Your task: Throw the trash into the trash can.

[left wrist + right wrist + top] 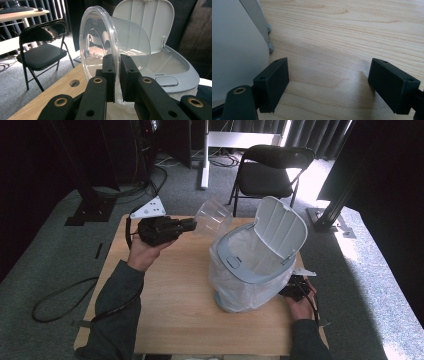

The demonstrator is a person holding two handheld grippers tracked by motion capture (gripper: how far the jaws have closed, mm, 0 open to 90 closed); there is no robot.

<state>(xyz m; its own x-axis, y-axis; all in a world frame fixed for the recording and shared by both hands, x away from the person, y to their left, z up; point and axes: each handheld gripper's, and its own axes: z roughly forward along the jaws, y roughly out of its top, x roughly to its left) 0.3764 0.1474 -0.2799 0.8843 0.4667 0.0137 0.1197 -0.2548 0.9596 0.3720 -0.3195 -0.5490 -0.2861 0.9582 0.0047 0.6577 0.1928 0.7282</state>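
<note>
My left gripper [191, 224] is raised over the far left of the wooden table [175, 290], shut on the wall of a clear plastic cup [213, 217]. In the left gripper view the two jaws [117, 75] pinch the cup [100, 42] at its rim, and the cup lies on its side with its mouth turned toward the camera. Beyond it stands a grey bin [252, 265] lined with a white bag, its lid [280, 225] tipped up. My right gripper [295, 289] rests low beside the bin's right base. Its jaws [329, 82] stand wide open over bare wood, next to the bin wall [237, 50].
A black folding chair [270, 170] stands on the carpet behind the table. A black cable [60, 300] loops on the floor at the left. A round hole [74, 83] is cut in the tabletop near the far edge.
</note>
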